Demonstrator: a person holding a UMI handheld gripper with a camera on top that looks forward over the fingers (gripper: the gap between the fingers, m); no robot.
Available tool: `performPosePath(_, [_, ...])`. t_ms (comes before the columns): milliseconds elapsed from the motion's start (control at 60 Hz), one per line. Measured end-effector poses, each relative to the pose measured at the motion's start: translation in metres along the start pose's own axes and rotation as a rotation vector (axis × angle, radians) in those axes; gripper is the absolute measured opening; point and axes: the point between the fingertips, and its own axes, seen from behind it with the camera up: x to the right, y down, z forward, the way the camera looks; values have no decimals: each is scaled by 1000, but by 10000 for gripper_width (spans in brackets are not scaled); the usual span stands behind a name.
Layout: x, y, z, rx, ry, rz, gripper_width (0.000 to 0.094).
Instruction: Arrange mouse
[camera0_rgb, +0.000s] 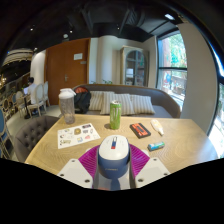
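The tool (113, 172) is held level above the table (55, 152), its pink pads (91, 160) clamped on a grey-and-white mouse (113, 157), pointing toward a green can (115, 115).

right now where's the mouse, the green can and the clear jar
mouse (113, 150): gripper view, on its grey back, between the gripper (113, 163) fingers
green can (115, 115): gripper view, on the middle of its side
clear jar (67, 106): gripper view, on its clear wall below the lid
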Motion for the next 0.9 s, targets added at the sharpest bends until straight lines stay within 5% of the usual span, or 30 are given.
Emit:
performPosePath(167, [12,87,38,-177,-35,35,417])
performPosePath(383, [12,114,50,-214,-56,40,431])
performPosePath(517, [13,117,45,-245,-58,43,573])
performPosePath(600, [14,109,33,-219,-63,17,905])
performPosePath(650, [16,101,20,-188,-69,11,841])
performPosePath(900, [13,100,-81,-139,-122,44,844])
